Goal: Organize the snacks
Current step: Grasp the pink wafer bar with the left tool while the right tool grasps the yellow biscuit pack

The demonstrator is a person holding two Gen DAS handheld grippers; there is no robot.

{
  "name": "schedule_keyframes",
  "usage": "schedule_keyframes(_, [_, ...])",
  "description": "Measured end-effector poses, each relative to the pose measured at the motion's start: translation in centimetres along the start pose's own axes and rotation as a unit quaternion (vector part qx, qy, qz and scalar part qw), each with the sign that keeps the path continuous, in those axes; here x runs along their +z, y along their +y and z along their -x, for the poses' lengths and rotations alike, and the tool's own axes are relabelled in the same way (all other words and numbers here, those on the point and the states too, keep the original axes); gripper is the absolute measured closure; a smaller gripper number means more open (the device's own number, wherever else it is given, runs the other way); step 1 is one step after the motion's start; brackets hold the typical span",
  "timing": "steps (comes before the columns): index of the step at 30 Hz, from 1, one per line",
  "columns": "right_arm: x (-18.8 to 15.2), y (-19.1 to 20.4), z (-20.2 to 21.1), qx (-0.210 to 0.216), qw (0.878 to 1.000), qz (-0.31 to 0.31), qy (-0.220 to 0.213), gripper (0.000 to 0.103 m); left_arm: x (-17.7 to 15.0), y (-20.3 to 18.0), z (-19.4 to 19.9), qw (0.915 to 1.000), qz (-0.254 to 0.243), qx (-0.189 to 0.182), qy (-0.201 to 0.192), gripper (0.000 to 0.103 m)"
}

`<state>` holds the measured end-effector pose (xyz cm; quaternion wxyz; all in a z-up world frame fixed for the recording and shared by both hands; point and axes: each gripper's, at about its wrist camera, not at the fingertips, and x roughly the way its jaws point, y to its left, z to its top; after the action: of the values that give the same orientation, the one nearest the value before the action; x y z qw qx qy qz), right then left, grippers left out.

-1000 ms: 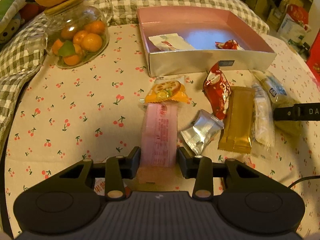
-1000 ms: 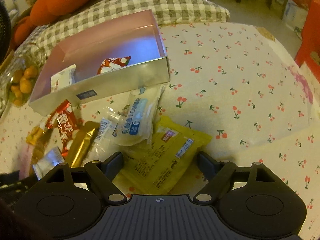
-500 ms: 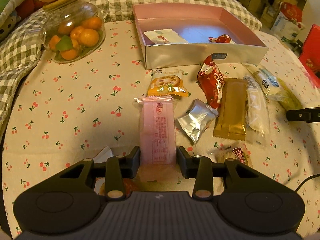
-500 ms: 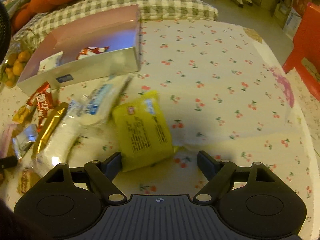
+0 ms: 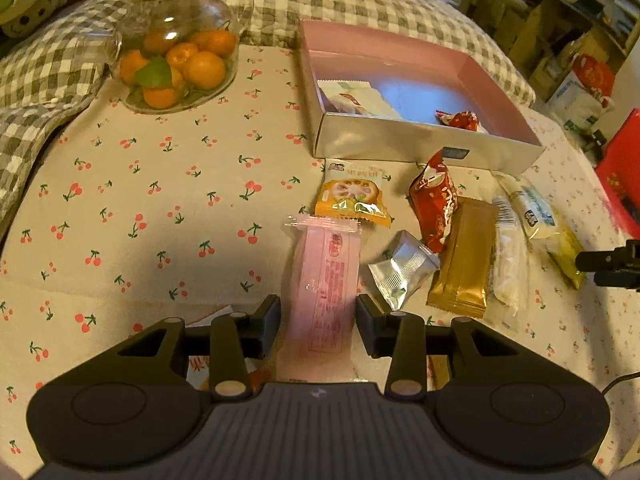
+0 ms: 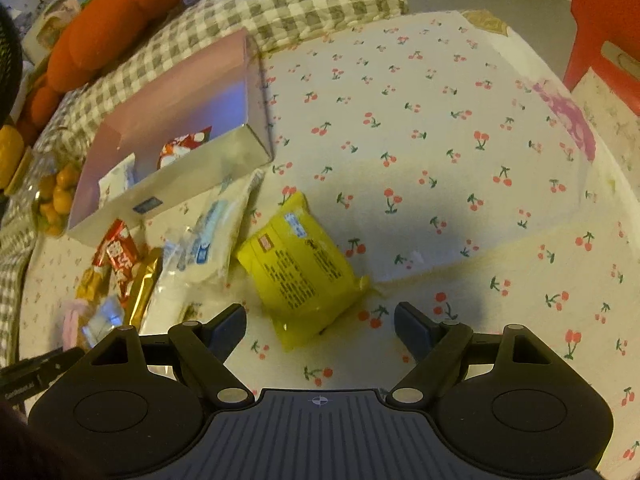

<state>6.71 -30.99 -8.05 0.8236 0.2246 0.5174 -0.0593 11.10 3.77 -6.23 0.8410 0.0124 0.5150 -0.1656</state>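
Left tongs (image 5: 317, 322) clamp the long pink plastic-wrapped snack bar (image 5: 325, 296) at its near end; its long axis runs straight ahead, toward the pink-lined silver cardboard box (image 5: 404, 145) ahead-right on the table (image 5: 120, 216). Right tongs (image 6: 320, 326) spread wide, empty, with the yellow plastic snack packet (image 6: 298, 266) lying just ahead, skewed left. Versus a second back: the bar is lifted and the yellow packet sits clear of the pile.
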Motion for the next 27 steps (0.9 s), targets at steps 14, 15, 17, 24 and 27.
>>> schedule_keyframes(14, [-0.4, 3.1, -2.4, -0.074, 0.991, 0.108, -0.033, 0.021, 0.1, -1.1, -1.0, 0.9987, -0.031, 0.04, 0.005, 0.068])
schedule_keyframes(15, [-0.6, 3.4, -2.6, -0.082, 0.988, 0.127, -0.037, 0.022, 0.1, -1.1, -1.0, 0.9986, -0.031, 0.042, 0.005, 0.07])
schedule_keyframes(17, [-0.9, 3.8, -2.6, -0.084, 0.984, 0.15, -0.047, 0.027, 0.1, -1.1, -1.0, 0.9985, -0.031, 0.045, 0.006, 0.072])
schedule_keyframes(24, [-0.9, 4.2, -2.5, -0.069, 0.983, 0.165, -0.047, 0.051, 0.2, -0.7, -0.9, 0.9986, -0.012, 0.051, 0.008, 0.073])
schedule_keyframes(27, [-0.9, 4.4, -2.4, -0.07, 0.983, 0.164, -0.045, 0.052, 0.3, -0.4, -0.7, 0.9986, -0.002, 0.052, 0.007, 0.073])
